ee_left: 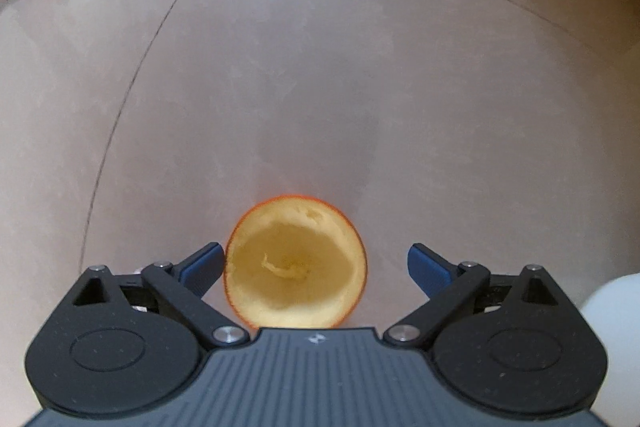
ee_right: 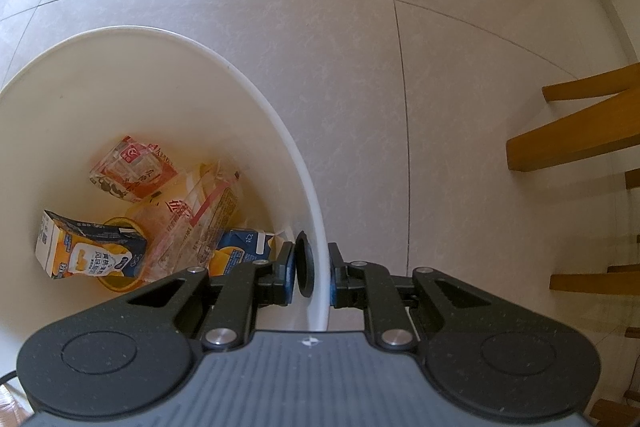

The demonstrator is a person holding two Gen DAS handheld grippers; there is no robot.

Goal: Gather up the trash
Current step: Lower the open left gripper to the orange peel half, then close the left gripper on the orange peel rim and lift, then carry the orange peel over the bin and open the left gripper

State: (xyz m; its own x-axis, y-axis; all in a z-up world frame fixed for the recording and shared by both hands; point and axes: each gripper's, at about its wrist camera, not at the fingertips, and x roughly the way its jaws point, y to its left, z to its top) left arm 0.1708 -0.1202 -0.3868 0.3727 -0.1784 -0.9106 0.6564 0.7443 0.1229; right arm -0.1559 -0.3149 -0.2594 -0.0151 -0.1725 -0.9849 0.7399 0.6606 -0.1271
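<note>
While left gripper [ee_left: 316, 267] stands spread, orange peel [ee_left: 295, 263] lies on floor [ee_left: 320, 87] between fingers, at 6 o'clock. Right gripper [ee_right: 312, 271] pinches white bin [ee_right: 276, 131] rim; cartons [ee_right: 88, 247] inside at 9 o'clock.

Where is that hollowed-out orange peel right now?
In the left wrist view, the orange peel lies open side up on the tiled floor, between the open fingers of the left gripper, right beside its left finger.
</note>
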